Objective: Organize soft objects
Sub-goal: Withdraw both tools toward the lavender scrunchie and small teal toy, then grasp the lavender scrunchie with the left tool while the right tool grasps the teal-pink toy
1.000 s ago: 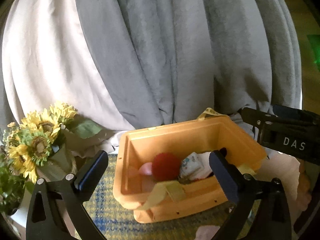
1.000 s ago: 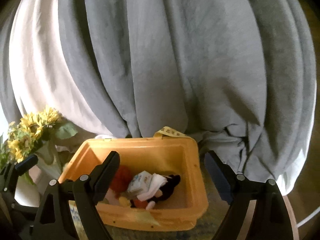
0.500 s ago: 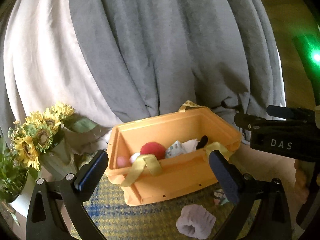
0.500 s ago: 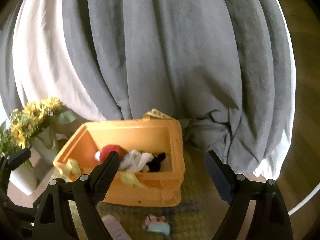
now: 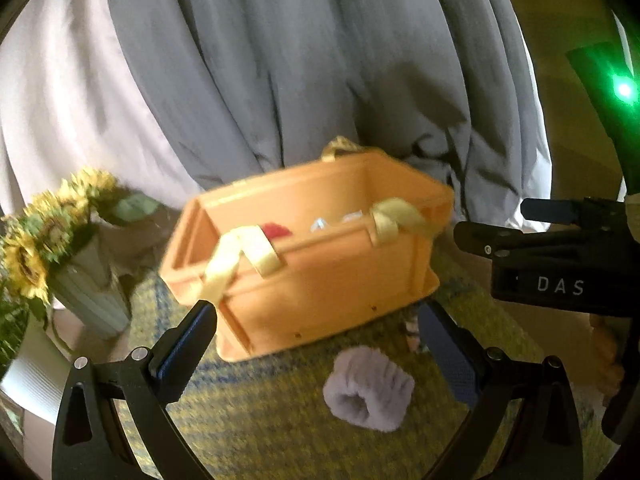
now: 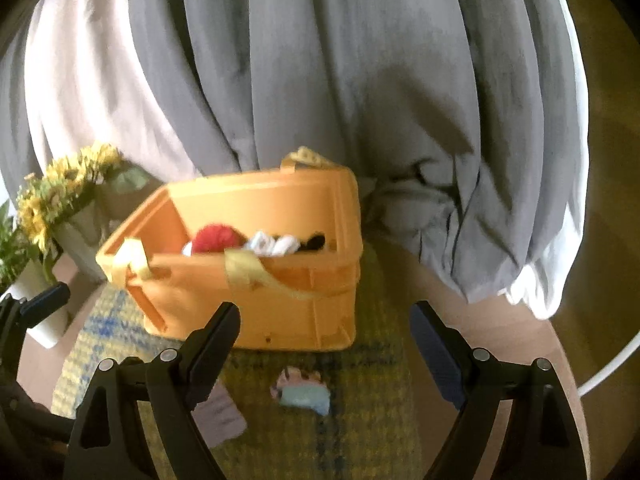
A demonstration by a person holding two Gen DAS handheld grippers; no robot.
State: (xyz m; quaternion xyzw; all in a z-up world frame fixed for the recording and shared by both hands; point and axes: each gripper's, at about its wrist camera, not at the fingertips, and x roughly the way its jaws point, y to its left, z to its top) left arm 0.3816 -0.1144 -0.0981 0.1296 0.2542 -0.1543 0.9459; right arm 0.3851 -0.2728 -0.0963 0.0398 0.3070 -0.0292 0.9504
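Observation:
An orange bin (image 5: 320,272) (image 6: 256,288) with pale yellow ribbon handles stands on a yellow-and-blue woven mat (image 5: 280,420). Inside it lie a red ball (image 6: 218,238), white socks (image 6: 272,245) and a black item (image 6: 314,242). A lilac fuzzy cuff (image 5: 368,390) lies on the mat in front of the bin; it also shows in the right wrist view (image 6: 220,414). A small pink-and-blue sock (image 6: 304,392) lies beside it. My left gripper (image 5: 316,352) is open and empty above the cuff. My right gripper (image 6: 324,344) is open and empty above the small sock.
Grey and white draped cloth (image 5: 300,72) hangs behind the bin. A vase of sunflowers (image 5: 48,236) (image 6: 60,204) stands to the left of the bin. The right gripper's body (image 5: 560,264) shows at the right of the left wrist view. A white cable (image 6: 612,364) lies at the right.
Both grippers have drawn back and down from over the bin. The cuff and the small sock on the mat have come into view. Both stay open.

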